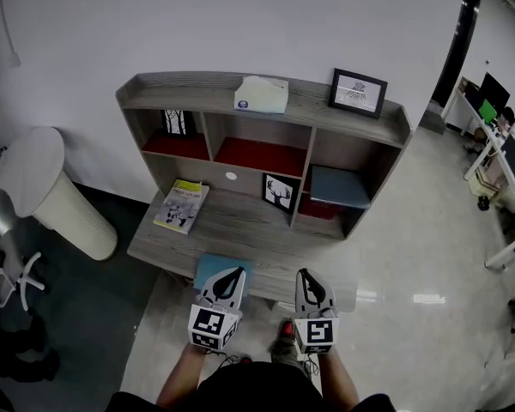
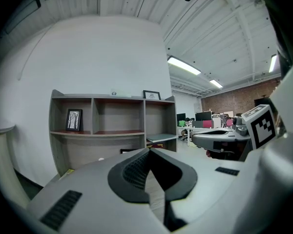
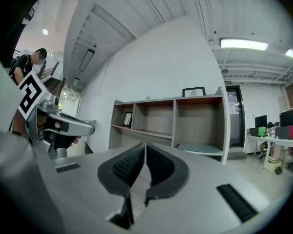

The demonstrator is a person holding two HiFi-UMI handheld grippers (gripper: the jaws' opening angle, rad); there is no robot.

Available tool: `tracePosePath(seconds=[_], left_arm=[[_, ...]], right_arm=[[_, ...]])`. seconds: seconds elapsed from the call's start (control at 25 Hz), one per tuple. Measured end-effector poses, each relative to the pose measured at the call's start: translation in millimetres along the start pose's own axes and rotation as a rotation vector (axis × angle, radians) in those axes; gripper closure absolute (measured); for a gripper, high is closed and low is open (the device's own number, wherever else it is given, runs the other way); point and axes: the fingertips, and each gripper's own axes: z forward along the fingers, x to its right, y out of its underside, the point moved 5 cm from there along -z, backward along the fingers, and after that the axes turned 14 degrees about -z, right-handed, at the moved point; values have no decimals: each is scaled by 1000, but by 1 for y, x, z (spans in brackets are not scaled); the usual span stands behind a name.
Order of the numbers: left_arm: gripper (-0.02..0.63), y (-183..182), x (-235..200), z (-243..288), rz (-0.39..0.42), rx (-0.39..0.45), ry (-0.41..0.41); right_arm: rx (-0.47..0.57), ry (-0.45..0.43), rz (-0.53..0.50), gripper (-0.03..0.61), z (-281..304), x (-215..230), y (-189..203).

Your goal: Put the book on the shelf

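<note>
We're facing a grey wooden shelf-and-desk unit with red-lined cubbies (image 1: 180, 93) set against a white wall. On top, a white tissue box (image 1: 261, 94) and a black-framed picture (image 1: 359, 92) are sitting well apart. A small framed print (image 1: 177, 122) is standing in the far-left cubby, a black deer picture (image 1: 280, 192) is standing on the desk part, and a flat grey-blue folder (image 1: 339, 186) is lying in the right cubby. A yellow-green paperback (image 1: 182, 205) is lying on the desk's left side.

The flat teal book (image 1: 208, 266) is lying at the near edge, half blocked from view by our left gripper (image 1: 232, 273), so we can't say whether they're touching. That gripper and the right gripper (image 1: 307, 273) are both pressed together on nothing.

Only the head view is showing the teal book. The gripper views are looking over it at the cubbies and adding office desks with monitors (image 3: 278, 126) far right.
</note>
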Motion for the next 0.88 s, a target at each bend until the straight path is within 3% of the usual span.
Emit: tracePosePath(seconds=[0.88], left_arm=[[611,5,-9,-36,-17,15,8]], right_arm=[[-13,-19,-1,541,-18,-35,-5]])
